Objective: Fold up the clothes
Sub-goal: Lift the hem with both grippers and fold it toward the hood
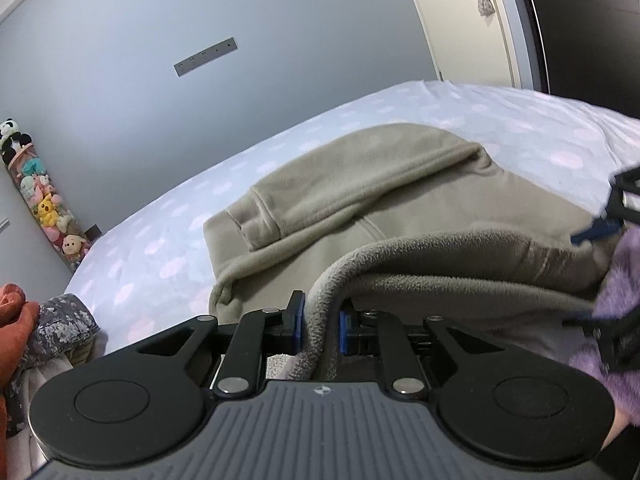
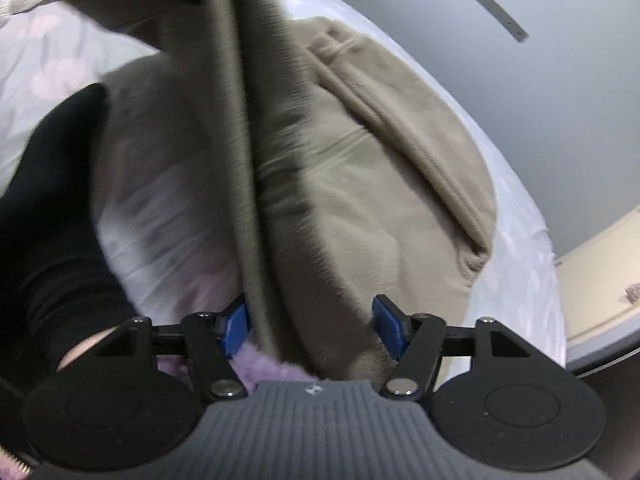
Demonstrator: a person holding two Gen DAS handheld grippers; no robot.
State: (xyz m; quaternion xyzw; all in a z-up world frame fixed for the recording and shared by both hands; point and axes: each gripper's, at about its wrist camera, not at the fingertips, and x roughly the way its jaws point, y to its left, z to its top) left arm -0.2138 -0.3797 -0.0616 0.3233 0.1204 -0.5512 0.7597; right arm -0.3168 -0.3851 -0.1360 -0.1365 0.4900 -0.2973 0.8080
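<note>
A beige fleece garment [image 1: 360, 184] lies spread on the bed, with one sleeve folded across its body. My left gripper [image 1: 320, 324] is shut on a raised hem of this garment; the fleece edge runs up between its blue pads. In the right wrist view the same garment [image 2: 380, 200] lies below, and a lifted strip of it hangs down past the camera. My right gripper [image 2: 312, 328] stands open, its blue pads wide apart with fleece lying loosely between them. One of the right gripper's fingers [image 1: 596, 231] shows at the right edge of the left wrist view.
The bed sheet [image 1: 160, 240] is pale with pink blotches. A pile of other clothes [image 1: 60, 320] sits at the bed's left end. A tube of plush toys [image 1: 44, 208] stands by the grey wall. A black sleeve [image 2: 48, 200] and a purple fuzzy sleeve [image 1: 624, 280] are close.
</note>
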